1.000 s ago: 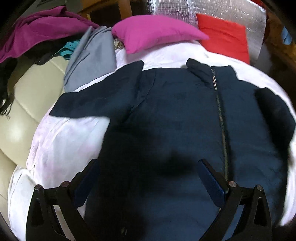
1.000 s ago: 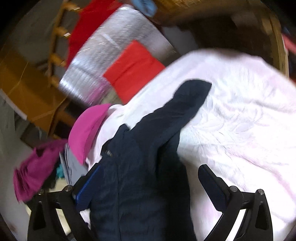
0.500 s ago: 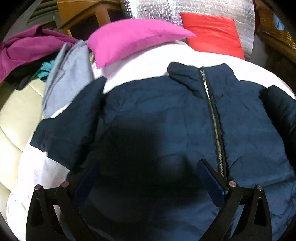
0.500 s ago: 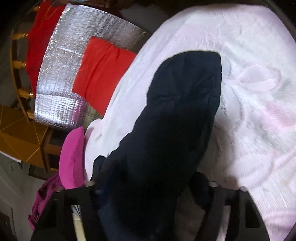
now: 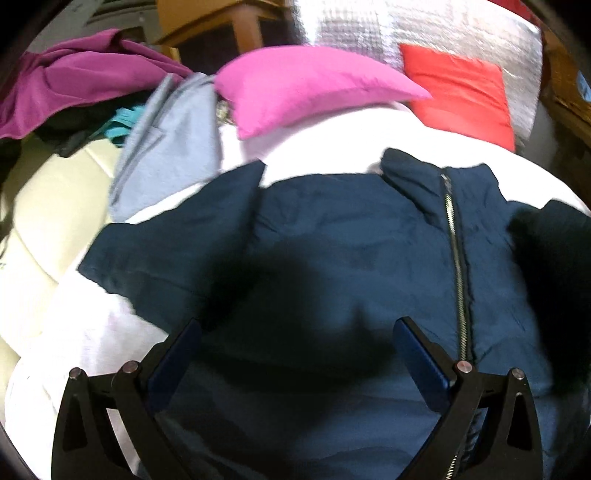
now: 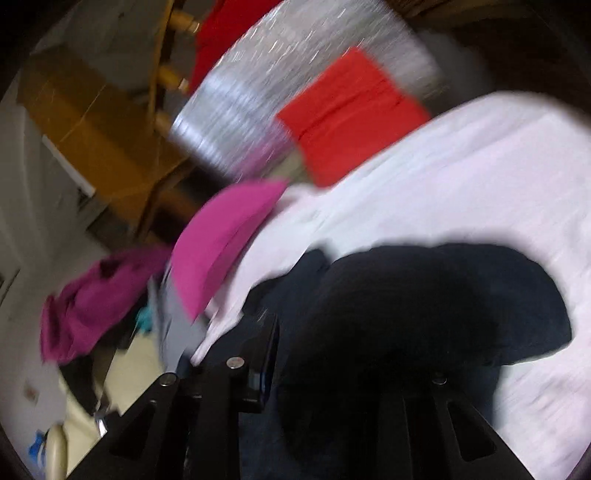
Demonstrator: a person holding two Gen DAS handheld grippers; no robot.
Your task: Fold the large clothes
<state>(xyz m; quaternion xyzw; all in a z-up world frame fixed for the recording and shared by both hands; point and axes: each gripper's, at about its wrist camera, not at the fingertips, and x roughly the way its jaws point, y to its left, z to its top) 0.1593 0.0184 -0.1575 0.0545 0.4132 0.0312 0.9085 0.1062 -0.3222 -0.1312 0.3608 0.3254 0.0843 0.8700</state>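
Navy jacket point(image 5: 332, 251) lies flat on the bed point(image 5: 92, 332), zipper running up-frame; right tongs point(image 6: 351, 354), jaws just closing, pinch its right sleeve point(image 6: 443, 295); left tongs point(image 5: 295, 354) spread above the body.

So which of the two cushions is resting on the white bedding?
The pink cushion: it lies on the white bedding above the jacket collar. The red cushion stands further back against the silver sheet.

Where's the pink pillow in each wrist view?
Left wrist: pink pillow sits top centre, beyond the navy jacket collar.
Right wrist: pink pillow is left of centre, tilted, above-left of the dark sleeve.
Shared landmark: red cushion against the silver sheet.
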